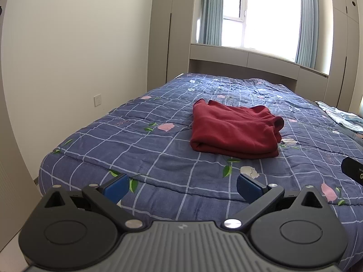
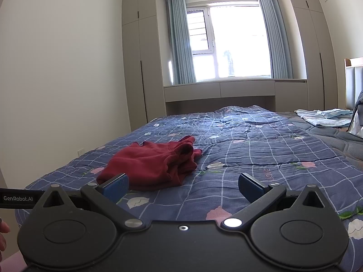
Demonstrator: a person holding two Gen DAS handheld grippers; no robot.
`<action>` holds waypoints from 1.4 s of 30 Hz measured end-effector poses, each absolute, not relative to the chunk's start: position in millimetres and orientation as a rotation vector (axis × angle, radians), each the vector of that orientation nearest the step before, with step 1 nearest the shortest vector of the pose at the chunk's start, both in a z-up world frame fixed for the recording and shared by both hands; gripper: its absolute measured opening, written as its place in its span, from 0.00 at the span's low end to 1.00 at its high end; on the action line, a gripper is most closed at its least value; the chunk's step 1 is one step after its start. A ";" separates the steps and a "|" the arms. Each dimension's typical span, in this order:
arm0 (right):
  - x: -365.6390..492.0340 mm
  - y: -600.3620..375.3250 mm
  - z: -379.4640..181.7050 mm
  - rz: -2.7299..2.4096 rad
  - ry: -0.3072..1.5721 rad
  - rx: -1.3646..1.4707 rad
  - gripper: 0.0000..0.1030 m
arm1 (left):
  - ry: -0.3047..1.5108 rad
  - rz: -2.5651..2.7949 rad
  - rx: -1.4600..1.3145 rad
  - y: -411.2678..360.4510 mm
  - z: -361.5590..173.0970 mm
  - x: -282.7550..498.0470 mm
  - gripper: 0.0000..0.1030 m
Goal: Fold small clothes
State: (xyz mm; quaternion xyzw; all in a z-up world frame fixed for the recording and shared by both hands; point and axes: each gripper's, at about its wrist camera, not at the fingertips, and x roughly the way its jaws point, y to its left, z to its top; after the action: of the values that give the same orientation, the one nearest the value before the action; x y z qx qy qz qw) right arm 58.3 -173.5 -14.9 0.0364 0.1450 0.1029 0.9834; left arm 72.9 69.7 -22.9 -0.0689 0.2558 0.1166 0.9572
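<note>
We read "GenRobot.AI" on the left gripper (image 2: pixel 21 198) body and "LOVE" on the quilt (image 2: pixel 267 158). The folded red garment (image 1: pixel 233 131) lies on the quilt mid-bed. Left gripper and right gripper (image 2: pixel 183 188) hover level, fingers spread wide, holding nothing.

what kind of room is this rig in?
A home bedroom, most likely. A bed with a blue checked floral quilt fills the view, built-in wardrobes flank a curtained window, and a folded dark red garment lies on the quilt.
</note>
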 end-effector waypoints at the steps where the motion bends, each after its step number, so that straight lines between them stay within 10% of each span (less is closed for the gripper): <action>1: 58.2 -173.6 -15.4 0.207 0.291 0.073 1.00 | 0.520 0.237 -0.140 69.6 -22.9 72.9 1.00; 42: 66.9 -171.9 -24.8 0.200 0.321 0.055 1.00 | 0.569 0.257 -0.136 73.1 -27.1 85.3 1.00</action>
State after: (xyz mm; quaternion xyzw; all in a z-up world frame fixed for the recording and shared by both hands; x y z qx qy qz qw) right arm 66.9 -171.9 -24.8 0.0274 0.1596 0.0996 0.9818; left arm 85.3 73.1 -27.1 -0.0669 0.2796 0.1264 0.9494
